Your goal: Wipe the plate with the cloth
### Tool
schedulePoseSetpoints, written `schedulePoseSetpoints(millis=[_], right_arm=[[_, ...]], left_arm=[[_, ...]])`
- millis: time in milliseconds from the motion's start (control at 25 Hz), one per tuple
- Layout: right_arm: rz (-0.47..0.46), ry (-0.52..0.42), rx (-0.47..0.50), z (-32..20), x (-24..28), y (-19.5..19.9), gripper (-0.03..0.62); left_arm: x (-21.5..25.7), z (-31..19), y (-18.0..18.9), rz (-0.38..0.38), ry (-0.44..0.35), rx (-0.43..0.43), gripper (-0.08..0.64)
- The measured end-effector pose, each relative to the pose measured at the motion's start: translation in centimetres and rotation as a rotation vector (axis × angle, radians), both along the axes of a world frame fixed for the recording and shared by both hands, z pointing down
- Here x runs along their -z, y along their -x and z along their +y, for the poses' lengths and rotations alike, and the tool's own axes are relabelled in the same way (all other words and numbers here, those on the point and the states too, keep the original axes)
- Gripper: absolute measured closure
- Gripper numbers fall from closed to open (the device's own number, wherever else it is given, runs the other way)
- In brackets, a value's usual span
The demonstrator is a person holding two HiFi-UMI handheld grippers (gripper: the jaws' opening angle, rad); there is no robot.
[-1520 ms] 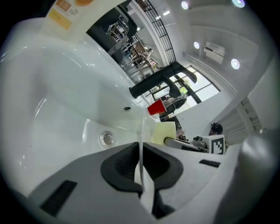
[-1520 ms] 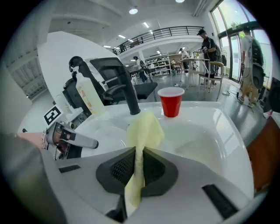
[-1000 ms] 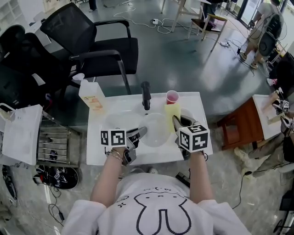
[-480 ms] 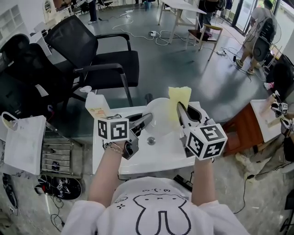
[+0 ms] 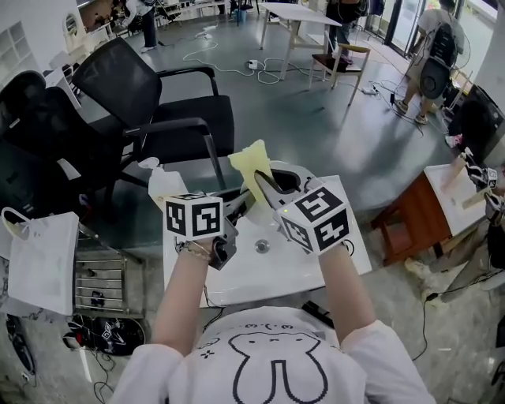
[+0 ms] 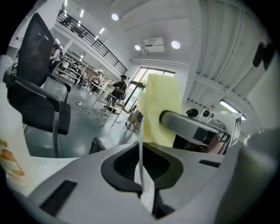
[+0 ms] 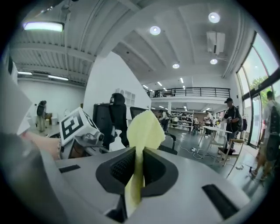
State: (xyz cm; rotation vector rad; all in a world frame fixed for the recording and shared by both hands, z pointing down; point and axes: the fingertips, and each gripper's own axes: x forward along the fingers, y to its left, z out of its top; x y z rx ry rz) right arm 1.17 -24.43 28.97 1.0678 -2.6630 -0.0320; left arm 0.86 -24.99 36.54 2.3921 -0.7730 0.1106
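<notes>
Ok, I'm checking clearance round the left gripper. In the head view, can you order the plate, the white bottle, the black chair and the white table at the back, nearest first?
From the left gripper:
1. Plate: gripped edge-on in its tongs.
2. White bottle: just to its left.
3. Black chair: farther off, upper left.
4. White table: far back, at the top edge.

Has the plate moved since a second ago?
Yes. The plate lay in the sink; now the left gripper holds it on edge above the drain.
</notes>
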Motion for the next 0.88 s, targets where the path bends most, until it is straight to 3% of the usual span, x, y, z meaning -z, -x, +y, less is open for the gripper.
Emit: schedulePoseSetpoints(millis=[160, 400, 880], right_arm=[[0.093, 0.04, 0.016, -0.8, -1.5, 1.3, 0.555], [0.125, 0.012, -0.004, -1.4, -1.9, 1.9, 0.555], [0.095, 0.045, -0.245, -4.0, -2.5, -4.1, 0.555]], left_arm=[[0.7, -0.1, 0.3, -0.007, -0.017, 0.009, 0.535], [1.5, -0.4, 0.9, 0.0, -0.039, 0.036, 0.535], [1.8, -0.1, 3.0, 0.034, -0.04, 0.06, 0.535]])
